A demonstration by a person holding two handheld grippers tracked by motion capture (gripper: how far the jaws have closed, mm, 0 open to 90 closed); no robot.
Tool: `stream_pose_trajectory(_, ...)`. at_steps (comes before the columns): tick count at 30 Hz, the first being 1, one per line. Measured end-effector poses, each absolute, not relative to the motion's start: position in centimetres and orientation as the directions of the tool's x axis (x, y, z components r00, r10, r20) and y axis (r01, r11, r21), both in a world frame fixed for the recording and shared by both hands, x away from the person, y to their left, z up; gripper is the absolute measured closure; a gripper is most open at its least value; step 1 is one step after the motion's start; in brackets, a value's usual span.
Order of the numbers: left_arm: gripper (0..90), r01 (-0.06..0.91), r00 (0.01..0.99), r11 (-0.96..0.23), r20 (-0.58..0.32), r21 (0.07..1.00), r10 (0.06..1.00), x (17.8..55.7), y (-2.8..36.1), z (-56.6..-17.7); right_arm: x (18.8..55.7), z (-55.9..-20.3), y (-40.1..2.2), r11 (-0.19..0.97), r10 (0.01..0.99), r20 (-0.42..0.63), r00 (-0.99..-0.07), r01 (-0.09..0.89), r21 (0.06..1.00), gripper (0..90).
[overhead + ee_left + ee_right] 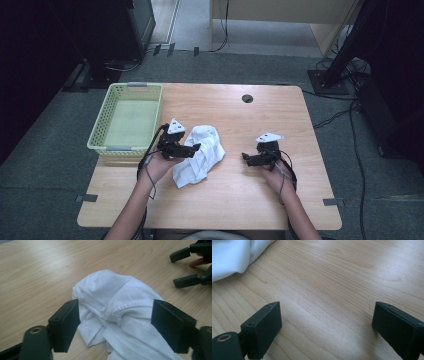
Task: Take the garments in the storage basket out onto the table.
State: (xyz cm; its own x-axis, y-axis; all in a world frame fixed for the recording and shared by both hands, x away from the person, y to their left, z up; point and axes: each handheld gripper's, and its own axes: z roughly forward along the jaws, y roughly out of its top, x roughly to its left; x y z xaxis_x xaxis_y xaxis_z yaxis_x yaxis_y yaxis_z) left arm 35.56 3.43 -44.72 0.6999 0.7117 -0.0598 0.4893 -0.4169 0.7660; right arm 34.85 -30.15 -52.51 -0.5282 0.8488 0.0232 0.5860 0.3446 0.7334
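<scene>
Forearms enter nearest the camera. Left of the white cloth (pixel 200 154) stands an empty green basket (pixel 101 131) on the tabletop (pixel 260 120). Left gripper (pixel 115 322) straddles the crumpled cloth, fingers (pixel 65 323) apart, not yet pressing. Right of the cloth, the right gripper (pixel 325 327) hovers over bare wood, fingers (pixel 263 328) apart. Judged step: pre-grasp. Next move calls for closing the left fingers on a fold, then lifting toward the basket.

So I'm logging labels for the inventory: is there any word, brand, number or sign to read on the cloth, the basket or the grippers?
None: no readable text on the white cloth, the basket, the table, the left gripper or the right gripper.
</scene>
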Motion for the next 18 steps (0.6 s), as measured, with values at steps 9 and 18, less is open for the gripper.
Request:
stream_pose_trajectory(9,30.7,0.47,0.701,-0.43,-0.03,0.771,0.712,35.8,3.7,-45.9,34.8,-52.5,-30.2,0.345,0.849,0.023,-0.528,0.586,0.733,8.6)
stream_pose_trajectory(18,52.6,0.545,0.705,-0.404,-0.141,0.734,0.695,37.1,4.4,-47.8,34.8,-52.5,-30.2,0.344,0.849,0.023,-0.528,0.586,0.733,8.6)
